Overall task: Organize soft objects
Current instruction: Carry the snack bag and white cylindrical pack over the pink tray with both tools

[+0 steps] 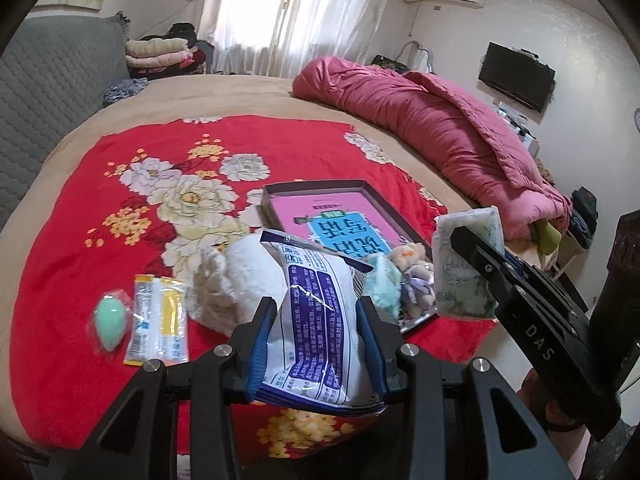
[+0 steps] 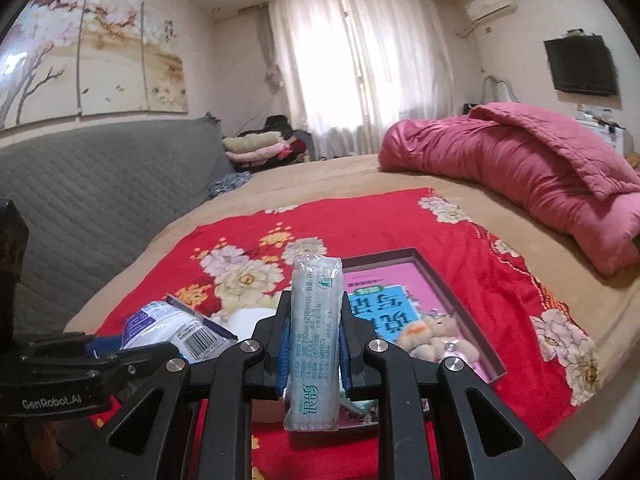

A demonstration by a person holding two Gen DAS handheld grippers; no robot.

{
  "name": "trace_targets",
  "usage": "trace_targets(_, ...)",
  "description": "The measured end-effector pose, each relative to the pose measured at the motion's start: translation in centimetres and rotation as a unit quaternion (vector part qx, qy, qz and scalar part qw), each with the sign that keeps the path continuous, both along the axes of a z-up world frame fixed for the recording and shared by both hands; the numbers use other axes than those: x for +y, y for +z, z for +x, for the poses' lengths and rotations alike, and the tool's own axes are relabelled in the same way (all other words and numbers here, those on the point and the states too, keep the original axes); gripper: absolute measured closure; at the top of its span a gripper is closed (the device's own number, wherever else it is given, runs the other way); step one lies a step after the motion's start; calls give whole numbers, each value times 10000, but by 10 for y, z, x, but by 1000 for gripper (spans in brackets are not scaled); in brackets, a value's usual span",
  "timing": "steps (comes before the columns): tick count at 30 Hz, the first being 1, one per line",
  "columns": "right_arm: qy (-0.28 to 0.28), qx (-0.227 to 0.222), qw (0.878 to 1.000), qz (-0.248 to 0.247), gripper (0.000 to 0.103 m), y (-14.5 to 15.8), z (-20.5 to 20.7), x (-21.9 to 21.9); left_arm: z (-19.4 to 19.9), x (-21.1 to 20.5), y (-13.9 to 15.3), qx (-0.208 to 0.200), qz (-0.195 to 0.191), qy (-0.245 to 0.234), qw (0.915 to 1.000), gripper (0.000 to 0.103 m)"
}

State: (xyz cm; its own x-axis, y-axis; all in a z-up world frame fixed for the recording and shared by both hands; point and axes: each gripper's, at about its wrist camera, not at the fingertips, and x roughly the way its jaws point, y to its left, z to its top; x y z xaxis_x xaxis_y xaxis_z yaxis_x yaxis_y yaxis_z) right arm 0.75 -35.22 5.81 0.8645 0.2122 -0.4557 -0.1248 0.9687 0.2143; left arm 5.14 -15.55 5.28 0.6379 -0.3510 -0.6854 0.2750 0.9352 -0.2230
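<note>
In the left wrist view, the left gripper (image 1: 318,312) is partly closed on a white and blue plastic pouch (image 1: 320,312), its blue pads pressing both sides so the puffy bag bulges between them, lifted above the red floral blanket (image 1: 100,208). Open blanket lies to the left and beyond, broken only by a mint green egg-shaped sponge (image 1: 109,322) in wrapping and two sachets (image 1: 158,322) just beside it. A white fluffy cloth (image 1: 236,280) sits directly behind the pouch, and a shallow box (image 1: 320,212) with a pink printed sheet lies past it, its near corner crowded by a small plush bear (image 1: 414,276). On the right, the right gripper (image 1: 474,248) holds a tissue pack (image 1: 466,264) in the air, near the pouch but apart from it. In the right wrist view, the right gripper (image 2: 312,344) is nearly closed on the tissue pack (image 2: 314,344), which stands upright, narrow and slightly wrinkled, between the pads. The shallow box (image 2: 452,292) lies ahead to the right with the plush bear (image 2: 434,334) inside it. The left gripper (image 2: 132,354) with the pouch (image 2: 172,330) fills the lower left; a pink quilt (image 2: 520,164) bounds the bed's far right.
</note>
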Motion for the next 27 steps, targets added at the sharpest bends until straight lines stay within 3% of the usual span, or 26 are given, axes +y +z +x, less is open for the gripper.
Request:
trace_targets(14,-644,-51,9978,170,82,-6,-1,-46,25,-56,-19,210,-257,-374,9987,62)
trace_targets(27,-924,210,9951,279,82,-28,10,-73,36,-114,-61,191,214,-852,9959,62)
